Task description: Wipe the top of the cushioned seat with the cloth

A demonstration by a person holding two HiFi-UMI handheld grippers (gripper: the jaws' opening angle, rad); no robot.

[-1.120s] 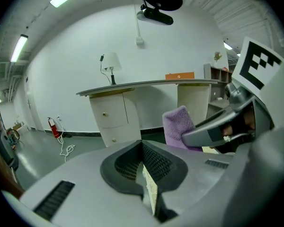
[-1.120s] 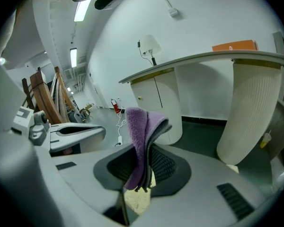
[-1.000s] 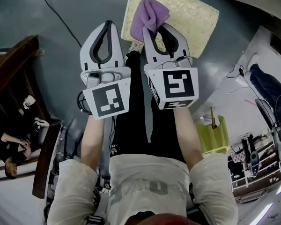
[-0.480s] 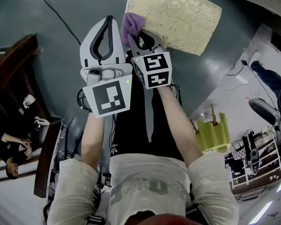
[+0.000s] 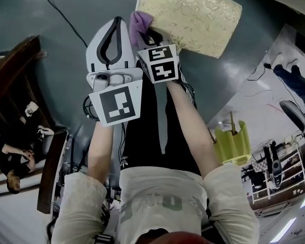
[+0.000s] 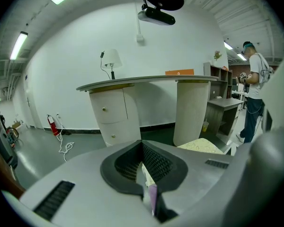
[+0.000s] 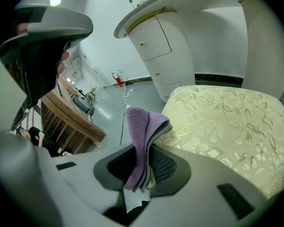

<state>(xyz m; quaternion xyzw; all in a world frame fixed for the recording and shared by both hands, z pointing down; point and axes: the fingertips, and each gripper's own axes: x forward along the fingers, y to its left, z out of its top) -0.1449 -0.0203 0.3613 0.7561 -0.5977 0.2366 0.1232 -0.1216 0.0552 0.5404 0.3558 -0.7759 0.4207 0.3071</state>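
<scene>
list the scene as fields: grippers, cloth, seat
left gripper: shut, empty, beside the right one
right gripper: shut on purple cloth
purple cloth: folded, sticking out past the jaws, at the seat's near left corner
cushioned seat: cream, leaf pattern, on grey floor
contact: cannot tell if cloth touches seat
</scene>
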